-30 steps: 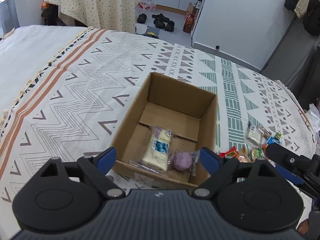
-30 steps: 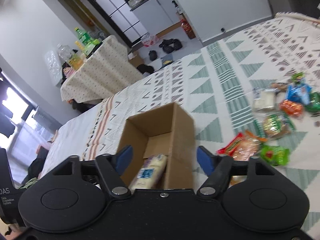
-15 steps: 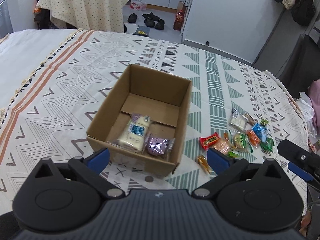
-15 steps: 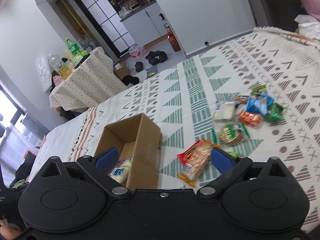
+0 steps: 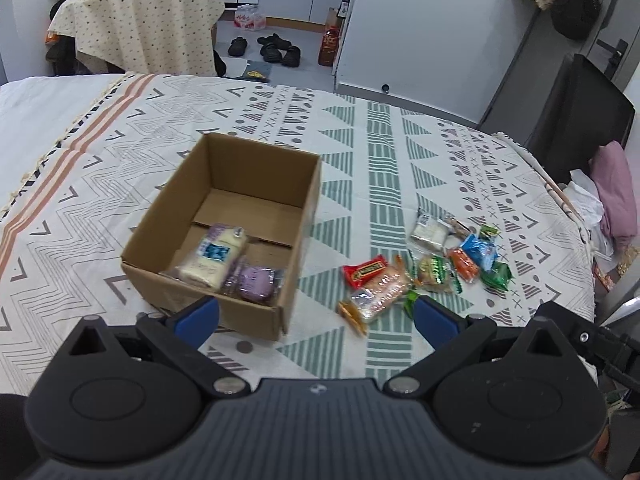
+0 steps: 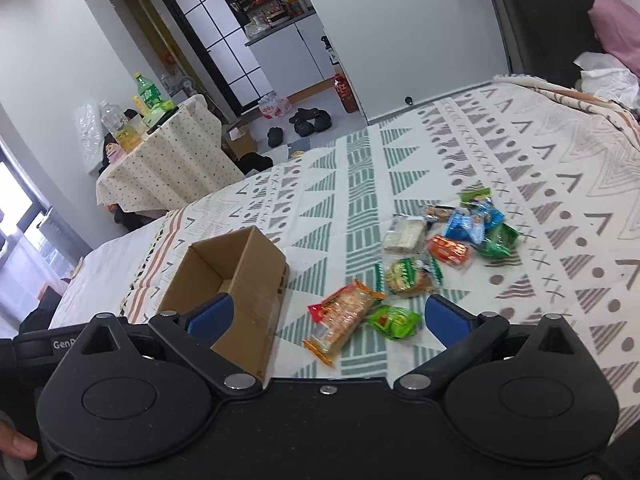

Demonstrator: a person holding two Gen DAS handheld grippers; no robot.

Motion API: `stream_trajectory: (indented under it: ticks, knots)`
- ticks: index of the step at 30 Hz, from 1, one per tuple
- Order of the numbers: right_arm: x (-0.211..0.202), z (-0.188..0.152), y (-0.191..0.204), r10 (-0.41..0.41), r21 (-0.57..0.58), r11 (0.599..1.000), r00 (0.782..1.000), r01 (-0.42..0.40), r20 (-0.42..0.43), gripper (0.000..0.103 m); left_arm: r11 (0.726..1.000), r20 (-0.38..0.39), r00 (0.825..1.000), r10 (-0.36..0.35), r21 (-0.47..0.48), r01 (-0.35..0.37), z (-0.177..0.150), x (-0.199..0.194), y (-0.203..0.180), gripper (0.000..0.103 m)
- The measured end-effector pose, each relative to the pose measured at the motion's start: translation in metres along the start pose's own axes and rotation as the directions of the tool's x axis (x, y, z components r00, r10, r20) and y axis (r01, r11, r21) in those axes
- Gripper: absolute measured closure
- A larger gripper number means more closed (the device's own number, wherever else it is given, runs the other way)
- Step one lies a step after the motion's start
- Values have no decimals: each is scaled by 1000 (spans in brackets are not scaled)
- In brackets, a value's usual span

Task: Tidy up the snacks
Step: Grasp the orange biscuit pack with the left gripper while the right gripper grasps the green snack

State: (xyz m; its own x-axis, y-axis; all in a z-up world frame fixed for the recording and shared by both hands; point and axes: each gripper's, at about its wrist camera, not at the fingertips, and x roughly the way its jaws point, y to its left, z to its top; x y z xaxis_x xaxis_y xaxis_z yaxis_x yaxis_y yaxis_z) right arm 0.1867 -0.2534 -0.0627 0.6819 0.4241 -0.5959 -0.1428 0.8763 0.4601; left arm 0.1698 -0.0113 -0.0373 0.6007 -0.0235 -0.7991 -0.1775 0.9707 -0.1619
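Both grippers, left (image 5: pixel 316 316) and right (image 6: pixel 326 316), gape empty at frame bottom. Centre-left, the box (image 5: pixel 256 168) holds two packets (image 5: pixel 230 264); most snacks (image 5: pixel 424 268) lie loose centre-right, so sorting has barely begun.

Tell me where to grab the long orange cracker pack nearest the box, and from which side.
Take the long orange cracker pack across its narrow middle, coming down from above with the right gripper, whose jaws are open and empty. It lies flat on the bedspread, its sides free except near the green packet.
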Motion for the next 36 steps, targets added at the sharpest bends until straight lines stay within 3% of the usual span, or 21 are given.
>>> stream_trajectory:
  ticks: [10,20,30,36]
  knots:
    - [-12,2,-32,-20,-19,1000,1000,20,-5,0,1000,-27,999,-19,-3,19,-5,6,-23,0]
    - [-7,6,-73,-40,-24,999,999,40,19,0,999,-32,999,27,37,-26,-15,26,-46,0]
    - [29,11,-98,-9,-50,999,998,6,-55,0,997,-18,999,49,58,-47,-14,56,-65,3]
    - [48,12,-117,4,20,1000,994,-2,-105,0,996,-29,998,56,66,-54,-13,78,-75,6]
